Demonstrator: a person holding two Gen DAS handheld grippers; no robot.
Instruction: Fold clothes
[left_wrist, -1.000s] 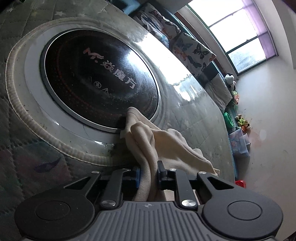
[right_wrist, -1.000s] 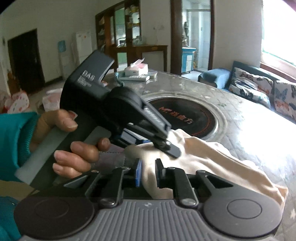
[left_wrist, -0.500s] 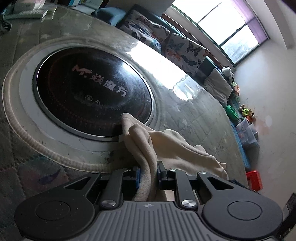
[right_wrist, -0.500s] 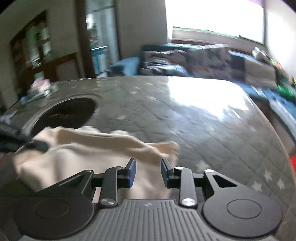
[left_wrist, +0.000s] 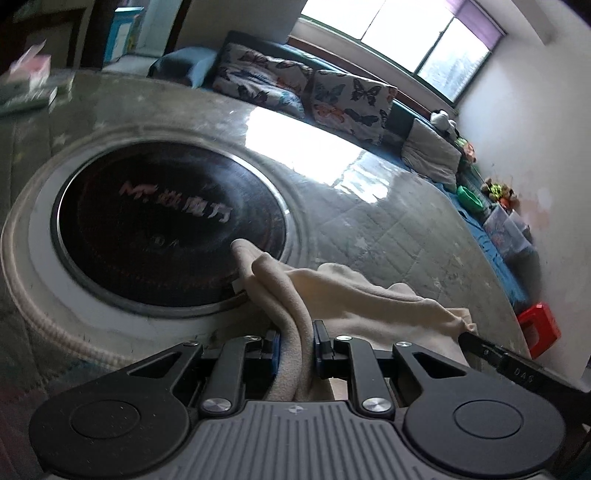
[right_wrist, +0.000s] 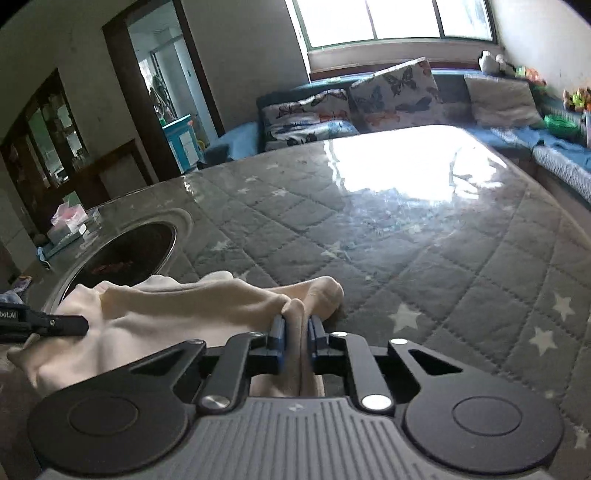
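Together, a cream garment (left_wrist: 354, 295) was clamped at one end by the left gripper (left_wrist: 295, 345) and at the other by the right gripper (right_wrist: 294, 338), stretched beside the black round cooktop (left_wrist: 166, 229) set in the quilted tabletop (right_wrist: 424, 258).

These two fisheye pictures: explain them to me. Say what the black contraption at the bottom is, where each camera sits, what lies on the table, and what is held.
Each picture comes from a camera on a handheld gripper that looks along its two fingers. The left gripper pinches one end of a cream garment. The right gripper pinches its other end, and the cloth sags between them. Below is a quilted table cover with stars, with a round black cooktop set into it. A sofa with butterfly cushions stands behind.
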